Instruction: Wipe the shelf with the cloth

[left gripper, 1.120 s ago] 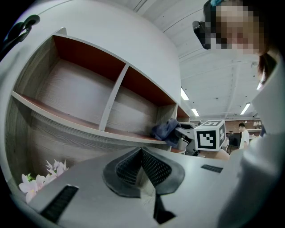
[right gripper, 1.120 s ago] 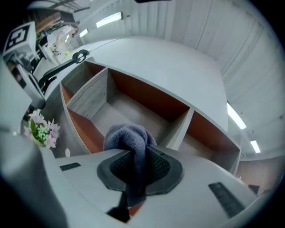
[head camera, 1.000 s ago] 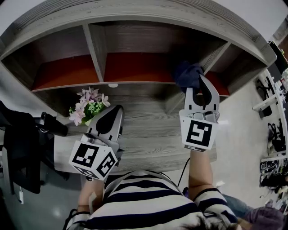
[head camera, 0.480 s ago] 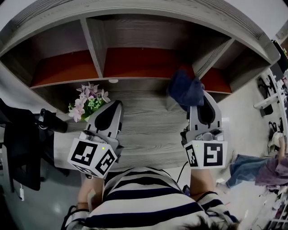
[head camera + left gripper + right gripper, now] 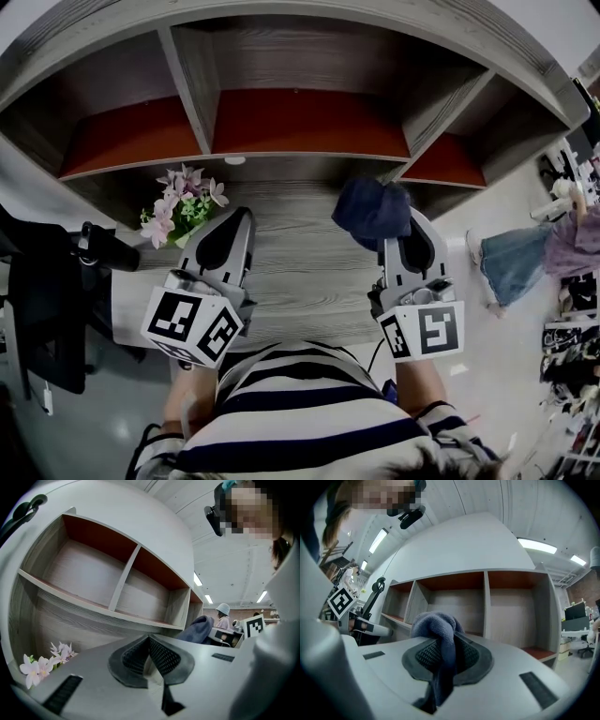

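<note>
A dark blue cloth (image 5: pixel 372 211) bunches out of my right gripper (image 5: pixel 405 228), whose jaws are shut on it over the grey wooden desk top. In the right gripper view the cloth (image 5: pixel 437 630) fills the gap between the jaws and hangs down. The shelf (image 5: pixel 300 122) with red-backed compartments stands ahead, beyond both grippers. My left gripper (image 5: pixel 236 221) is shut with nothing in it, pointing toward the shelf (image 5: pixel 117 588) beside the flowers. In its own view the left gripper (image 5: pixel 149 643) shows its pads pressed together.
A small bunch of pink flowers (image 5: pixel 184 209) sits on the desk (image 5: pixel 300 281) at the left, close to my left gripper. A black chair or stand (image 5: pixel 56 281) is at far left. A person (image 5: pixel 525 258) moves on the floor at right.
My right gripper has drawn back from the right shelf compartment toward me and leftward, bringing the cloth out over the desk. The left gripper has barely moved.
</note>
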### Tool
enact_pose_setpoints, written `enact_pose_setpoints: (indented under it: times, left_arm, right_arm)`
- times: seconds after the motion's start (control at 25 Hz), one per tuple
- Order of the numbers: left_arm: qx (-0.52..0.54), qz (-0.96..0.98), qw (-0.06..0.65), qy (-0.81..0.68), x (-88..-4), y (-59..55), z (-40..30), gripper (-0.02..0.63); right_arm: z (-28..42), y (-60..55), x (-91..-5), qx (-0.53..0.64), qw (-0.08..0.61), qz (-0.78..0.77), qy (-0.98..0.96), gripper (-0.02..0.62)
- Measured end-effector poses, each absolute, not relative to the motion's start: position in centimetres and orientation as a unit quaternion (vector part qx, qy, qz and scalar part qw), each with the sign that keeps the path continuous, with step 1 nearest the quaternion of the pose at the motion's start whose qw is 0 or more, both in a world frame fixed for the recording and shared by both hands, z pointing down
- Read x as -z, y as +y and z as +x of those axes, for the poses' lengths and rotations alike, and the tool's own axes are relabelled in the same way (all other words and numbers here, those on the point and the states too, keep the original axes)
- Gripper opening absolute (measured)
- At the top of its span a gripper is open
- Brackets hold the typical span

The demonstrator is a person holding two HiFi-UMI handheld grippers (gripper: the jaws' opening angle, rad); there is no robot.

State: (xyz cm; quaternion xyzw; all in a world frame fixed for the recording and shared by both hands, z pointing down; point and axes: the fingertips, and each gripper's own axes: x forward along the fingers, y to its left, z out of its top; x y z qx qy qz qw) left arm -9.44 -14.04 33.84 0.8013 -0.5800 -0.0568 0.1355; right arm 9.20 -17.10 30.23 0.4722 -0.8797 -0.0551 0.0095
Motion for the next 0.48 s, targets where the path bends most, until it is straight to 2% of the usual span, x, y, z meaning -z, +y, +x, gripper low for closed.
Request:
enact_pose_setpoints:
  times: [0.48]
  left_arm:
    - [0.048, 0.794, 0.152, -0.587, -35.4, -13.6, -9.7, 0.017]
  right_arm:
    - [7.7, -17.0, -36.6, -0.058, 0.03, 0.439, -0.896, 0.058]
